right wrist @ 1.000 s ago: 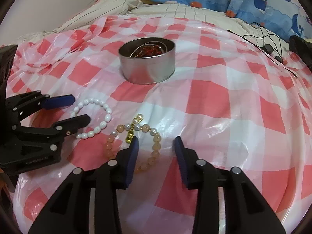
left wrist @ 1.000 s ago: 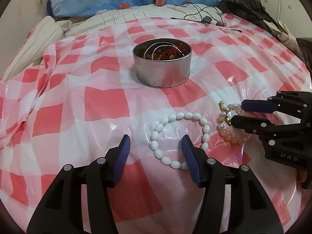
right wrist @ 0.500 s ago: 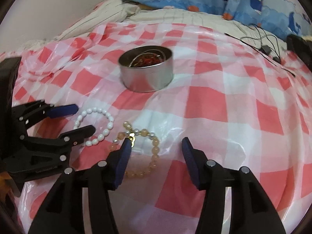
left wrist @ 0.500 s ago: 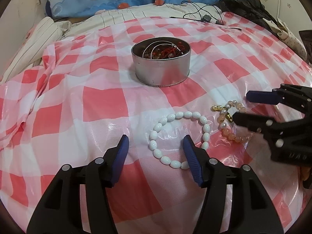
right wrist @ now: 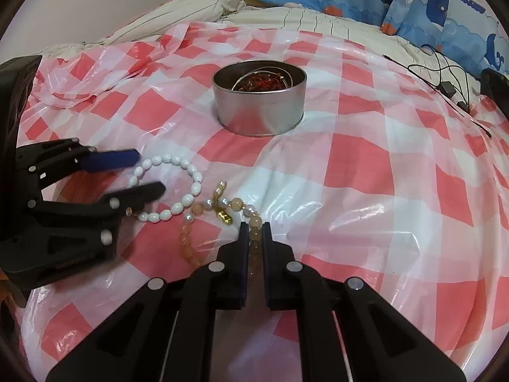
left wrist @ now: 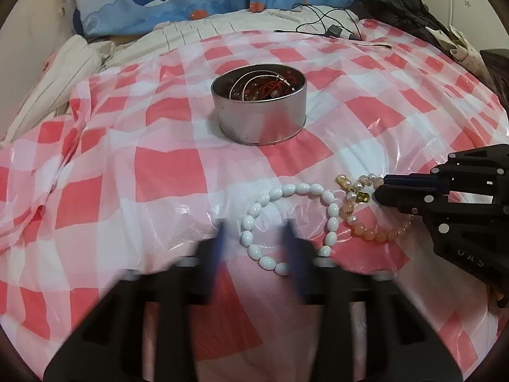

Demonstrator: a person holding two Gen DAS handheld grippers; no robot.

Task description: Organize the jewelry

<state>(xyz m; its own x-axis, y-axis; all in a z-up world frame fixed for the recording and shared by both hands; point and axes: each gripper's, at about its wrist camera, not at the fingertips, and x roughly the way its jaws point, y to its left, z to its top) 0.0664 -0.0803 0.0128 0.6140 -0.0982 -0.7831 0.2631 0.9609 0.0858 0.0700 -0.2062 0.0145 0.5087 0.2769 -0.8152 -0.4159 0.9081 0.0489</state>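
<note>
right hand-held gripper clamped on peach bead bracelet, left hand-held gripper blurred, closing around white bead bracelet

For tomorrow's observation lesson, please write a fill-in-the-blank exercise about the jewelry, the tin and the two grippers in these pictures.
1. The right gripper has its jaws shut on the ____ bead bracelet.
2. The white bead bracelet lies on a red-and-white ____ sheet.
3. The round metal tin already holds ____.
4. The left gripper is nearest the ____ bracelet.

Missing words: peach; checked; jewelry; white
</note>
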